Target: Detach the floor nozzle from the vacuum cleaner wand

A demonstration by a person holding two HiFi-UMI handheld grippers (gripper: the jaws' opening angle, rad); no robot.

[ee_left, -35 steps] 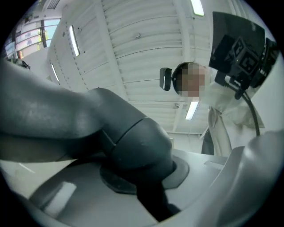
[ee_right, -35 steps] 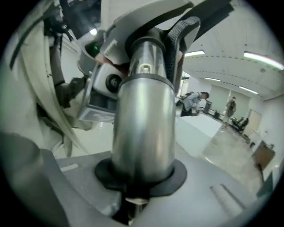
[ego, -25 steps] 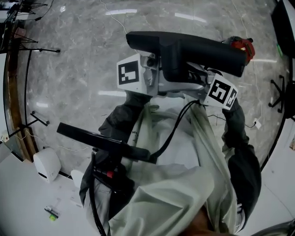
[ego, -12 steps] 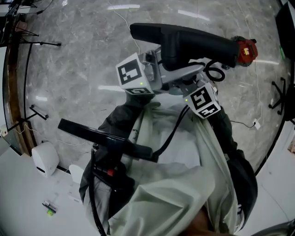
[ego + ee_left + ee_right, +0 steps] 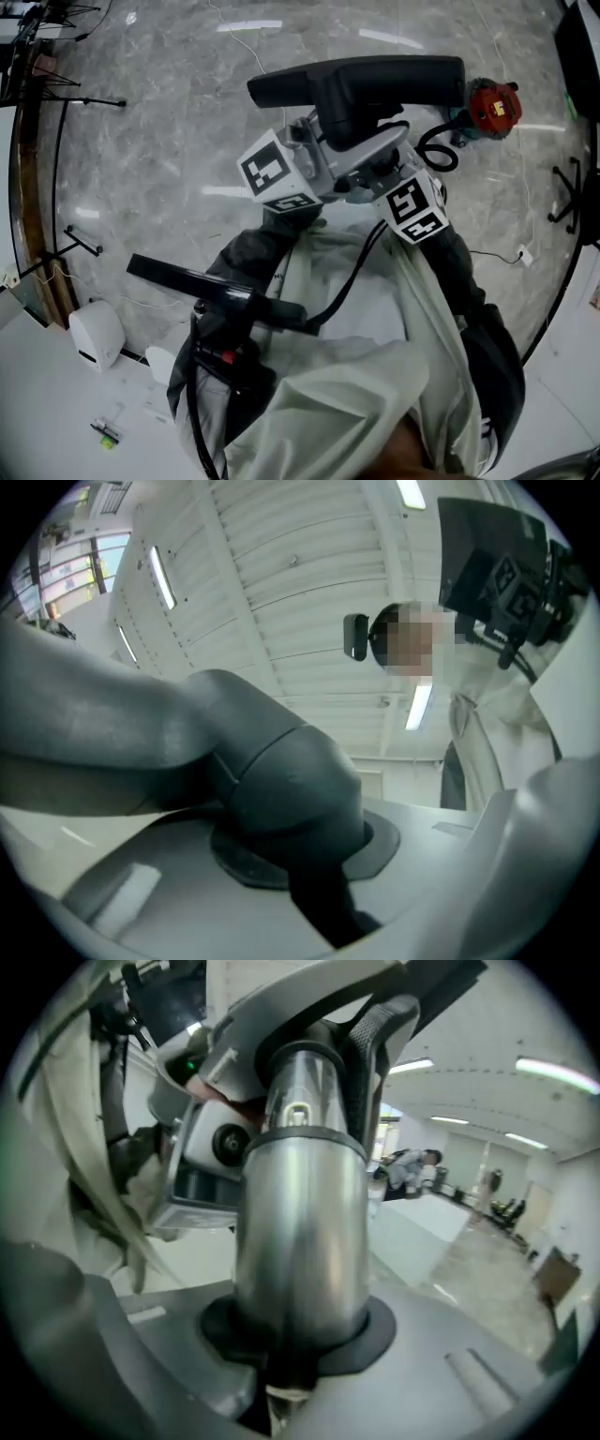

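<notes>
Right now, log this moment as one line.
left gripper: shut on nozzle neck | right gripper: shut on wand | floor nozzle: attached

Both arms reach forward from the chest, the left sleeve (image 5: 246,258) bent inward and the right sleeve (image 5: 487,319) running up the far side, so the two grippers meet close together (their marker cubes (image 5: 275,171) almost side by side). The left gripper (image 5: 314,883) tilts upward with its jaws closed on the dark nozzle neck (image 5: 281,789). The right gripper (image 5: 286,1354) tilts downward, its jaws clamped on the silver wand (image 5: 300,1232).
</notes>
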